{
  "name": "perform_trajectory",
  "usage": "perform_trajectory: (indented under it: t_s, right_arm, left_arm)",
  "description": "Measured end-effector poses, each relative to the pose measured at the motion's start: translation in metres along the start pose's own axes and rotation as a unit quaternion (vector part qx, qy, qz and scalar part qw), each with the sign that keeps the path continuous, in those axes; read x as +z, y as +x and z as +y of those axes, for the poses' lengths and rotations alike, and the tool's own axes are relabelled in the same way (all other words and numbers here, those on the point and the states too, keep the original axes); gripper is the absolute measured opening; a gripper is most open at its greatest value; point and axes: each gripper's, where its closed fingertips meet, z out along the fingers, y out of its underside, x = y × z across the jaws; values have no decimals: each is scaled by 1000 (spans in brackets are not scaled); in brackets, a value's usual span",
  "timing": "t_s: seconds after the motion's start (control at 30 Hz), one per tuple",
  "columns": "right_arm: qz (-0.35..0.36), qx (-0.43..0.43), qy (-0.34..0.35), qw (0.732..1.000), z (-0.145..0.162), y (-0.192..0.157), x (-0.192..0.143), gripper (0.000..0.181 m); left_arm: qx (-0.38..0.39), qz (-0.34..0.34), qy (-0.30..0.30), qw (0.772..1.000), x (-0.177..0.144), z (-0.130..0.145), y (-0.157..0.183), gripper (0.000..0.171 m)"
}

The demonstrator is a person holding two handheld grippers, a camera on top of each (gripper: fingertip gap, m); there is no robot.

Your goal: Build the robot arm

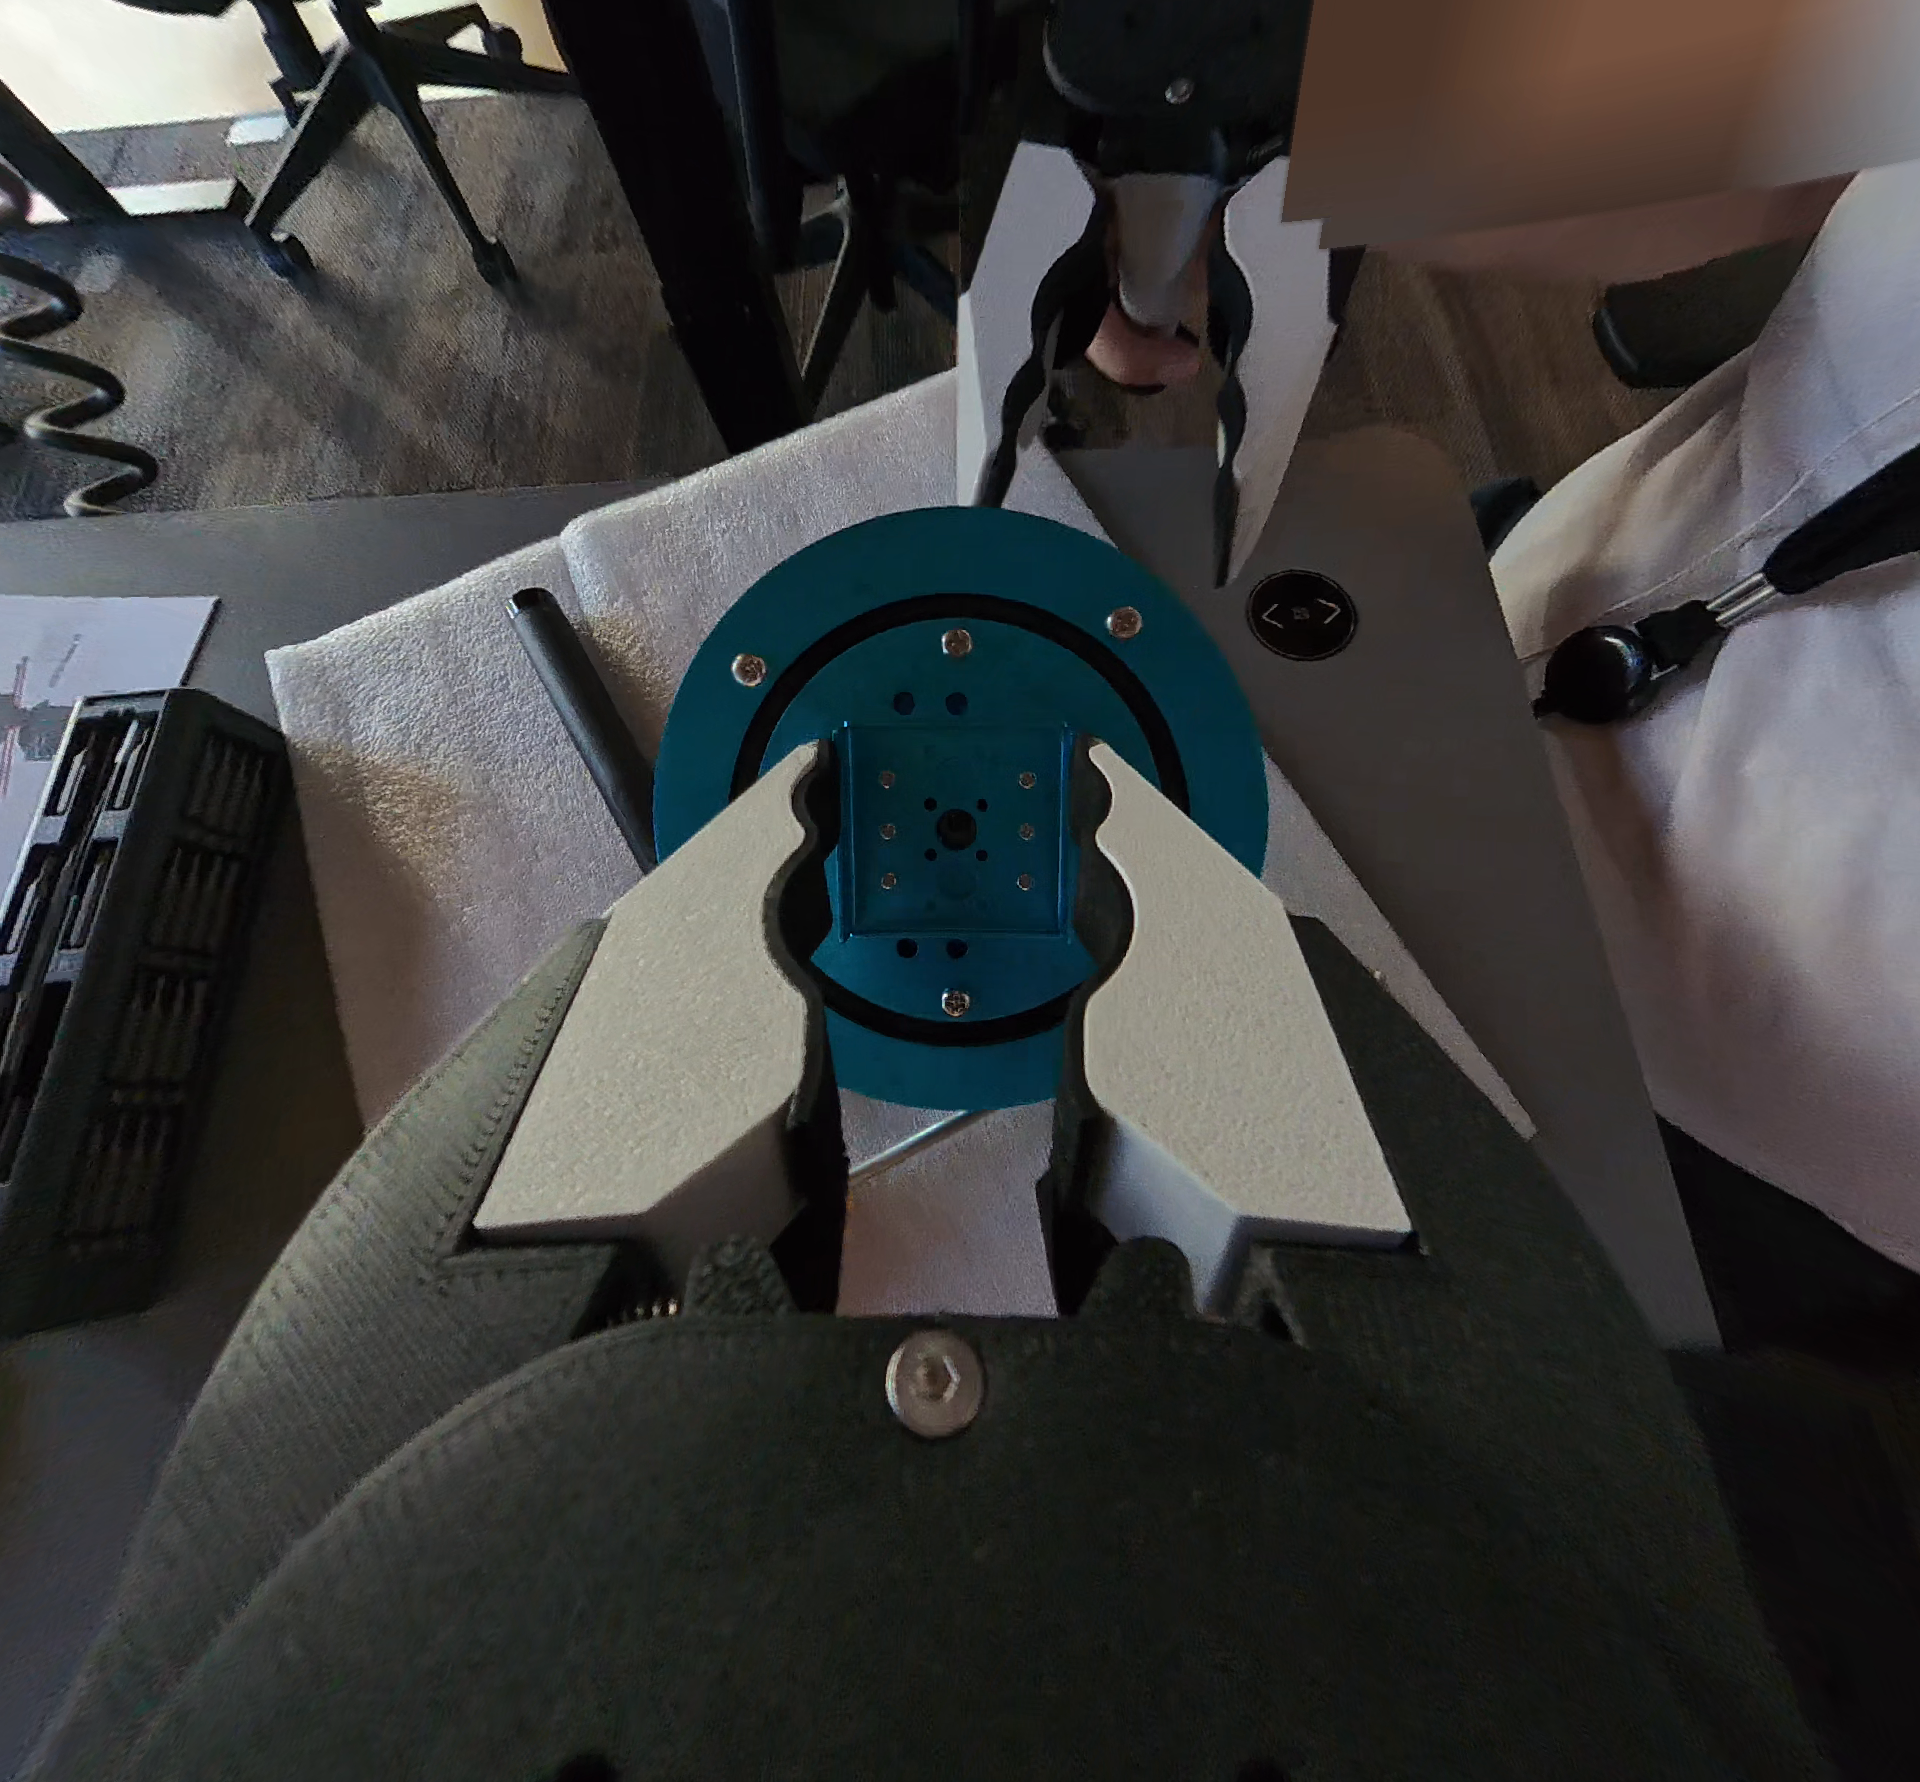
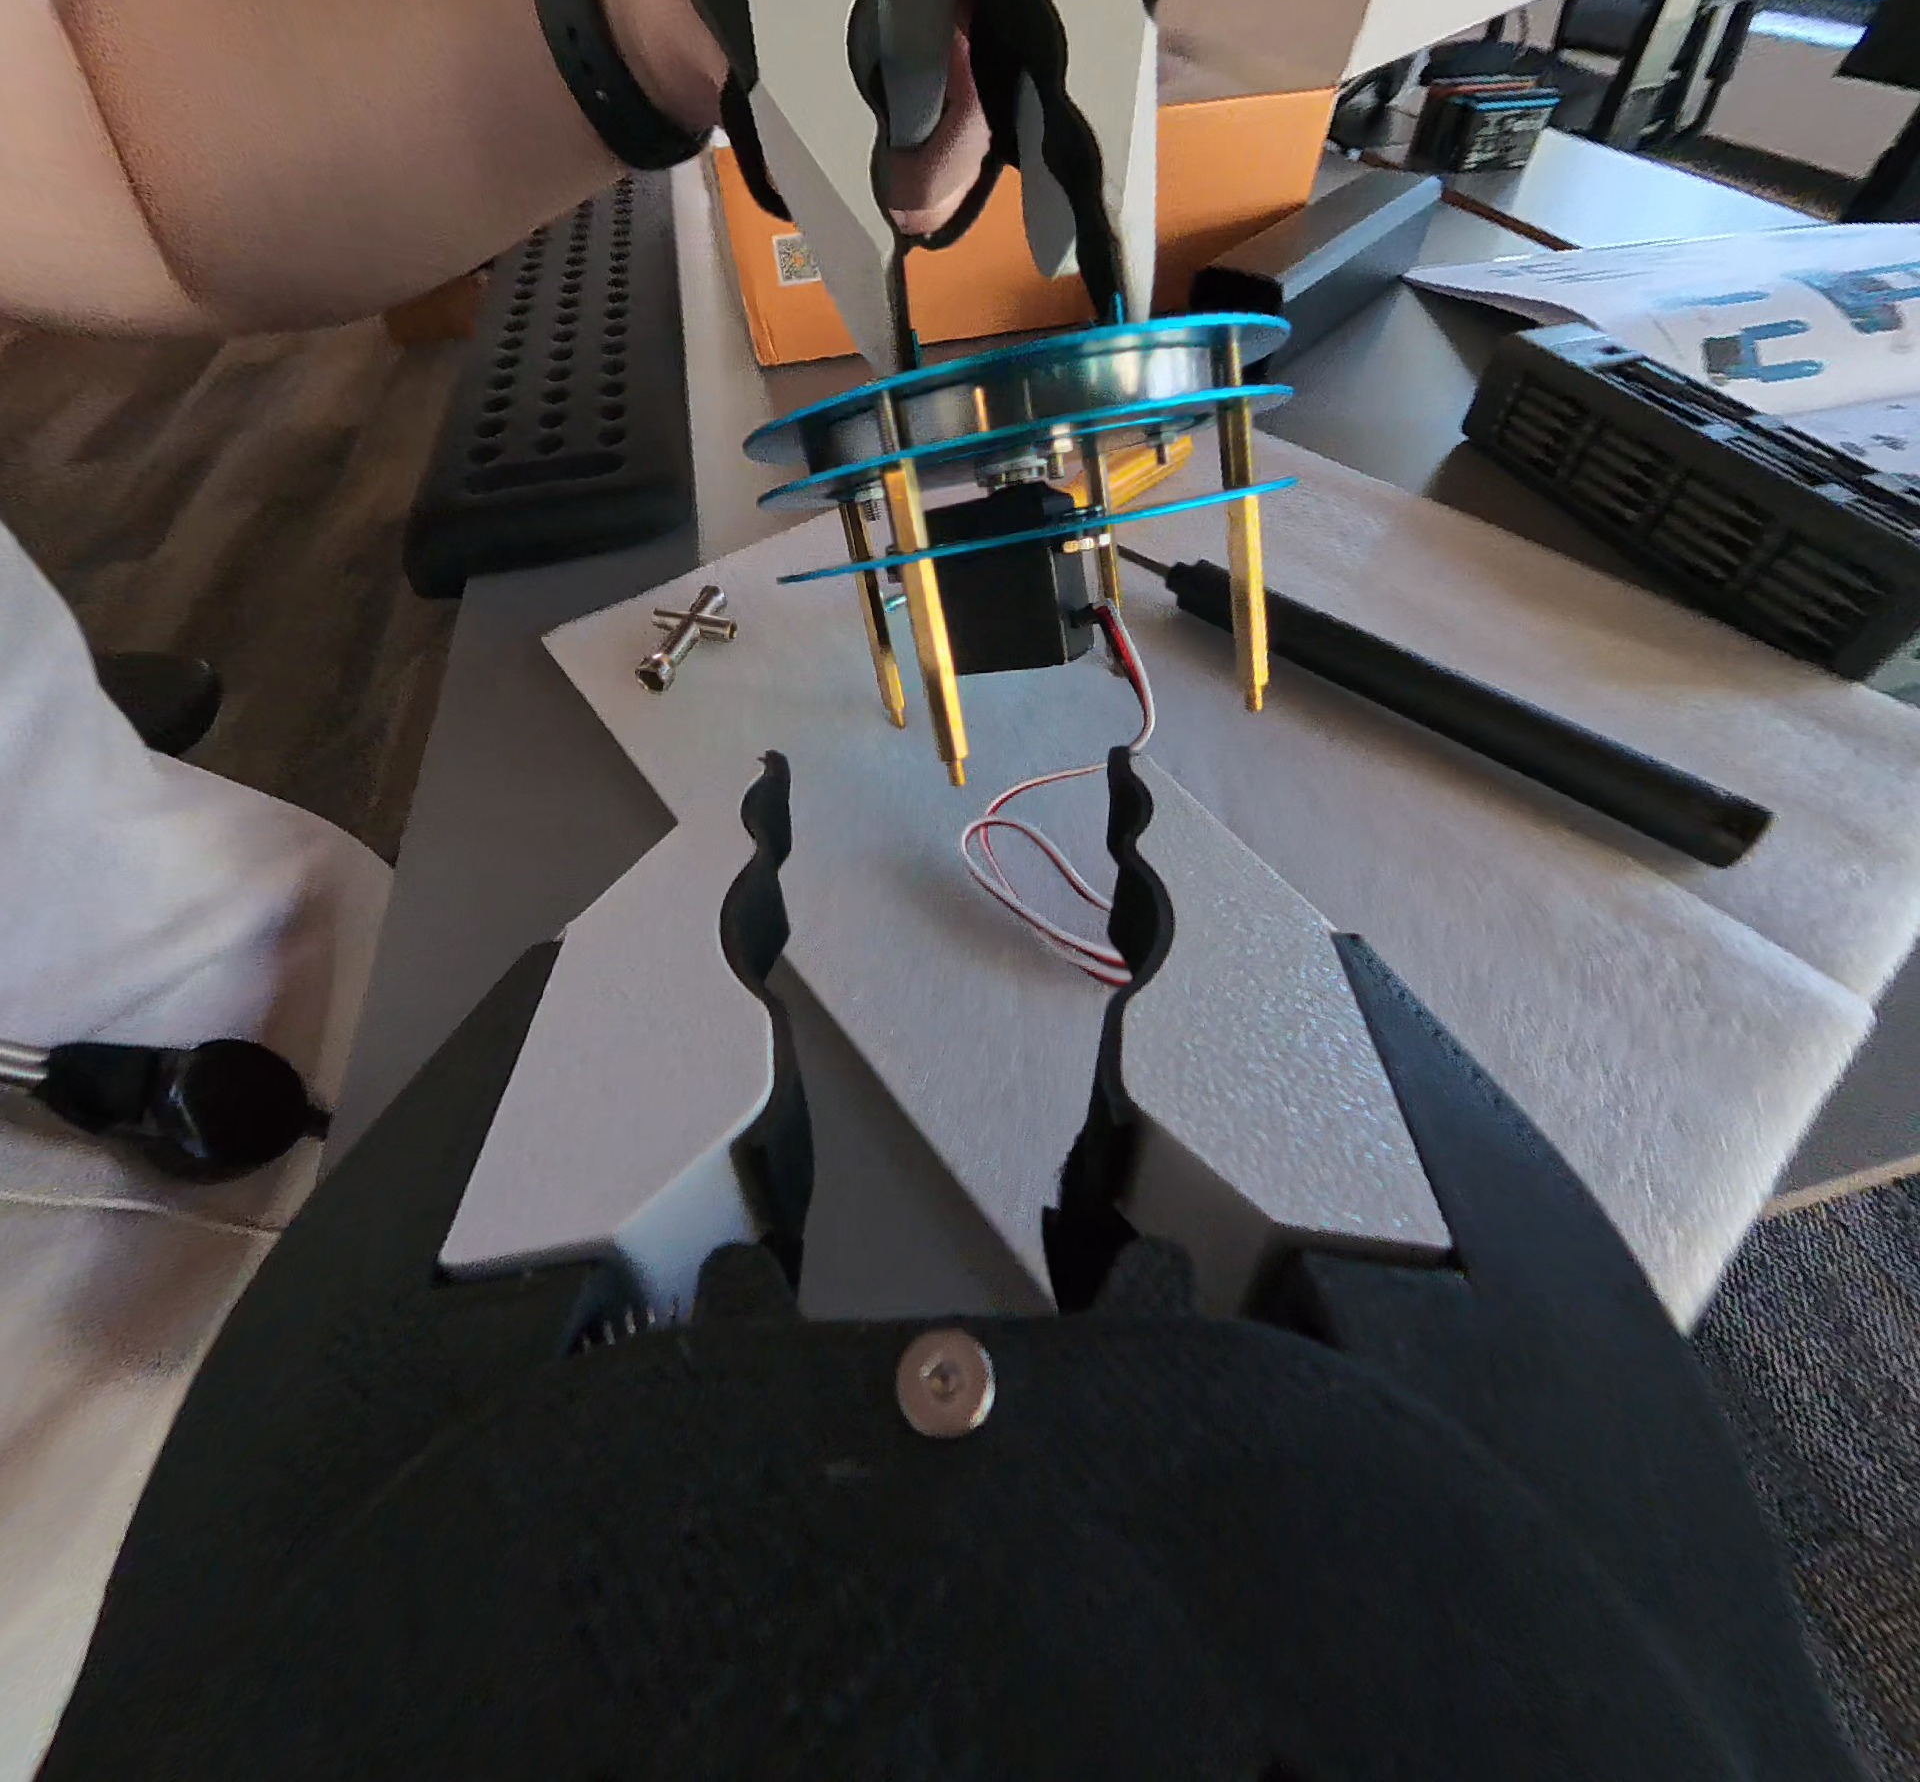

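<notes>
My left tongs [image 1: 951, 828] clench the blue disc assembly [image 2: 1023, 444] by its square top block, lifted above the white cloth [image 2: 1455, 797]. It looks rigid, top-heavy; wires dangle at 6 o'clock. Right tongs [image 2: 940, 859] gape empty.

Bit case [image 1: 104, 953] cut by left edge. Left gripper [image 1: 951, 776] fingers hide blue plate [image 1: 790, 589] sides. Screwdriver [image 1: 582, 714] lower end hidden behind plate. Box [image 2: 1226, 163] partly behind gripper.

blue disc assembly [image 2: 1023, 444] | gold standoffs [image 2: 1244, 579] | white towel [image 2: 1455, 901] | orange box [image 2: 1226, 205] | black screwdriver [image 2: 1475, 704]
</notes>
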Motion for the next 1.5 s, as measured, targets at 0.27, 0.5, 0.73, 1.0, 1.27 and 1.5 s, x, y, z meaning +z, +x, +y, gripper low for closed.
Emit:
perform_trajectory:
  t_s: [0.27, 0.5, 0.73, 1.0, 1.27, 1.5]
  right_arm:
    - [-99, -7, -24, 995, -12, -1, 26, 54]
    - [-123, -7, 21, 992, -26, -2, 31, 52]
    - [-236, 67, 4, 969, -24, -18, 22, 52]
    - [-215, 122, 23, 969, -38, 37, 25, 34]
    - [-227, 24, -60, 972, -21, 18, 55, 31]
    - [-196, -34, -91, 976, -12, 13, 64, 34]
  left_arm:
    - [-3, -18, 10, 1000, -18, 17, 2, 43]
    - [-10, -24, 22, 999, -24, 25, 3, 43]
    - [-8, -27, 43, 999, -26, 28, 4, 43]
    - [-6, -30, 52, 998, -26, 29, 4, 43]
    - [-5, -34, 65, 997, -28, 32, 4, 43]
    - [-8, -41, 67, 997, -29, 34, 5, 43]
